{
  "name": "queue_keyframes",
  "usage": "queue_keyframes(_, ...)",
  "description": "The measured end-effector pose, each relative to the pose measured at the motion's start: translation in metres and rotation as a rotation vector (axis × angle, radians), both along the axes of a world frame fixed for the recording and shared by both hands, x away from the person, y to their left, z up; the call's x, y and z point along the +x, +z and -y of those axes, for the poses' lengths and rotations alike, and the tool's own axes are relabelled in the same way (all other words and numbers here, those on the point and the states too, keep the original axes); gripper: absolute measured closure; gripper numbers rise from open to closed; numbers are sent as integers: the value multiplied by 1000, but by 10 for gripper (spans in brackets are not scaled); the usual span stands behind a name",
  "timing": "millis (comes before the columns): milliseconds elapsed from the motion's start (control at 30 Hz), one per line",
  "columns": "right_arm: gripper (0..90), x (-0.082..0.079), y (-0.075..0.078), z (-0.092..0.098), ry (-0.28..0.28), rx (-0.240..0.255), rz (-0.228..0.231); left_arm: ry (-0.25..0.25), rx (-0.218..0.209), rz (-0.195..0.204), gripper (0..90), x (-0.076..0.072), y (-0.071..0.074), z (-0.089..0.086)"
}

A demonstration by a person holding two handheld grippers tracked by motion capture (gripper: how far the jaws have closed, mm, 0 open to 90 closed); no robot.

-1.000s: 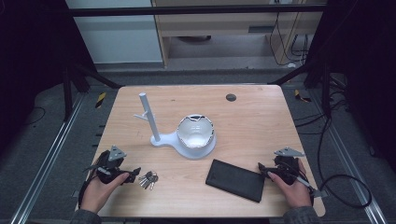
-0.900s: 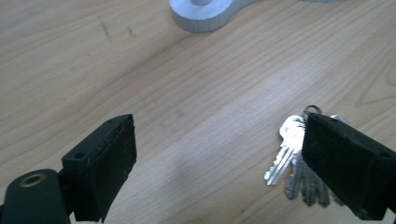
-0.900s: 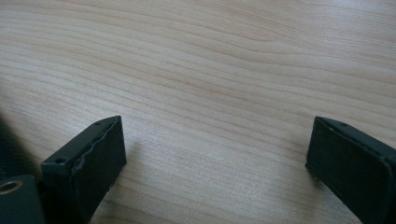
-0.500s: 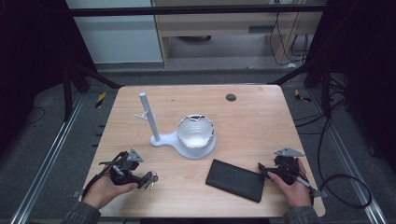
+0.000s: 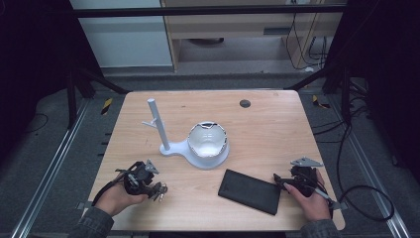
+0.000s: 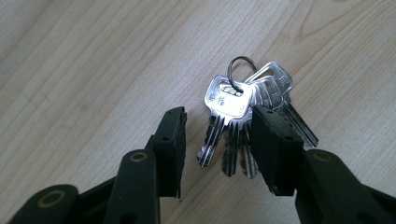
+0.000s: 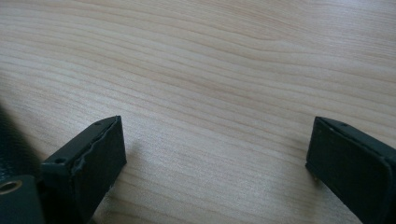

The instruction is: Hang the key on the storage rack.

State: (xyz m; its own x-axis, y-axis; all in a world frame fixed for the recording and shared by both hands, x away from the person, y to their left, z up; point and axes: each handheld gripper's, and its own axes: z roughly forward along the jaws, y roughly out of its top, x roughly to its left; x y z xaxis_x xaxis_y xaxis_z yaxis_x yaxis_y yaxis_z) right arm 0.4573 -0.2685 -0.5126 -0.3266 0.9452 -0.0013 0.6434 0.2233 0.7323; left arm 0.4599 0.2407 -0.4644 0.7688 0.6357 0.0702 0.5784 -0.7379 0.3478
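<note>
1. Left gripper low over the table, matte black blocky jaws set either side of the keys; just been closing, gap still showing on the left side, right jaw at the bunch's edge, no firm pinch visible.
2. Keys: flat silvery metal, cut blades fanned toward the camera, rounded heads stamped with small lettering, threaded on a thin round wire ring.
3. From the high view: same left gripper near the front left corner, keys lying flat on the wood just at its tip, hand wrapped round the body, cable looping behind.
4. Table: pale wood, fine straight grain, smooth matte top with rounded corners.
5. Right gripper jaws wide apart, nothing between them, bare grain underneath; rubbery dark pads with slightly rough edges.
6. Seen from above, right gripper at the front right, grey three-cornered plate on top, hand behind it.
7. Black case just beside that gripper: flat rectangle, dull finely textured surface, lying at a slant.
8. Further in, white stand: slim upright round post with a small side peg, on a smooth rounded base.
9. White bowl sitting on that base: glossy inside, jagged dark-marked rim.
10. Small dark round disc near the far edge.
</note>
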Motion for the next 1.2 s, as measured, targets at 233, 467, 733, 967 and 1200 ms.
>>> queue_keyframes(233, 47, 0, 0, 0, 2, 1, -1, 12, -29, -31, 670, 5, 0, -4)
queue_keyframes(467, 44, 0, 0, 0, 7, 2, 0, 10, -31, -19, 732, 4, 1, -7)
queue_keyframes(733, 44, -1, 0, -1, 7, 0, 1, -35, -10, 9, 513, 2, -2, -3)
queue_keyframes(967, 43, -1, 0, -1, 10, -2, 0, -54, -35, -43, 553, 8, -4, -3)
queue_keyframes(1200, 42, -1, 0, -1, 12, 0, -2, -44, -21, -41, 707, 6, -3, 2)
